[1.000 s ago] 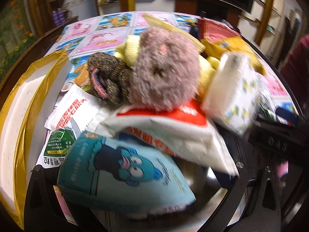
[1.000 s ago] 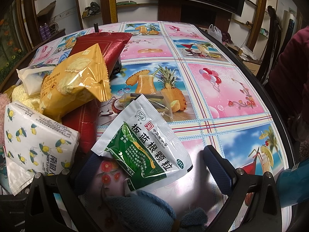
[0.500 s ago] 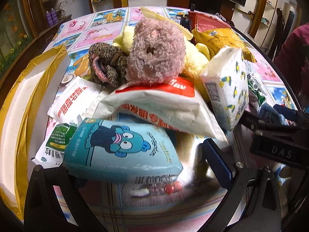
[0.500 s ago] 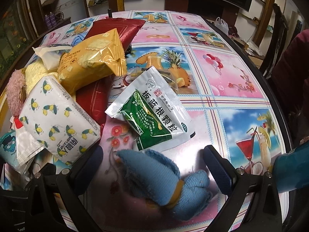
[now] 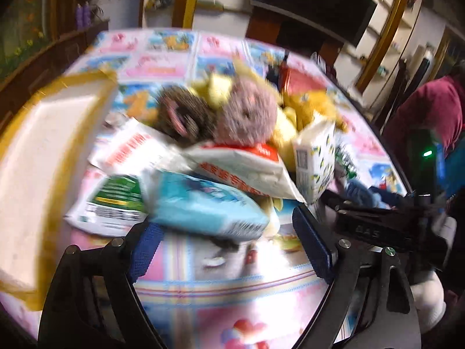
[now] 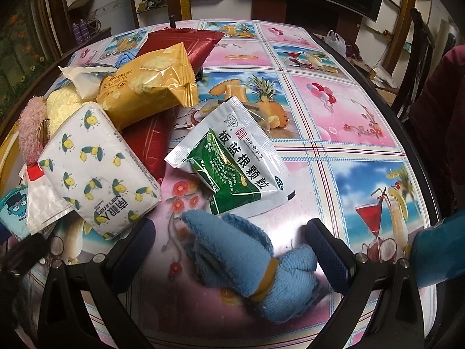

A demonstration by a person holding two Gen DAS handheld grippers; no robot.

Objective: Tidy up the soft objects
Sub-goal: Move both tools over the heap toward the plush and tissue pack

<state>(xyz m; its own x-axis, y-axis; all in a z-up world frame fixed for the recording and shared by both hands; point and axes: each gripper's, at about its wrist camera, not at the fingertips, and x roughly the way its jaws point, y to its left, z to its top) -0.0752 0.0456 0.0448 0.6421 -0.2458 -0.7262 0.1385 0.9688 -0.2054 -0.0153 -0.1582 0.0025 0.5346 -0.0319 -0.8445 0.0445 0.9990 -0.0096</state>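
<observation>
While the left wrist view is pretty smeared with blur, you can still make out the left claw [image 5: 226, 247] with its blue-padded jaws spread apart and nothing pinched; they've just been closing in a bit, and the light blue cartoon-print soft pack [image 5: 203, 206] lies on the counter [image 5: 232, 290] just past the tips, not gripped. Behind that pack is a messy pile: a white plastic bag with a red top [image 5: 241, 168], a fuzzy pink plush toy [image 5: 247, 116], a brown knitted toy [image 5: 183, 116] and a green-and-white sachet [image 5: 113, 203], with a white box edged in yellow tape [image 5: 43, 160] off to the left. Over on the right wrist view, the right claw [image 6: 229, 250] is wide open too, straddling a rolled blue terry cloth tied with a tan rubber band [image 6: 255, 261] that sits flat on the fruit-print tablecloth, pads not touching it. Just beyond the cloth are a green-and-white medicine sachet with Chinese print [image 6: 232, 160], a lemon-print white tissue pack [image 6: 98, 168], a yellow cracker bag [image 6: 148, 84] and a dark red foil bag [image 6: 180, 43].
</observation>
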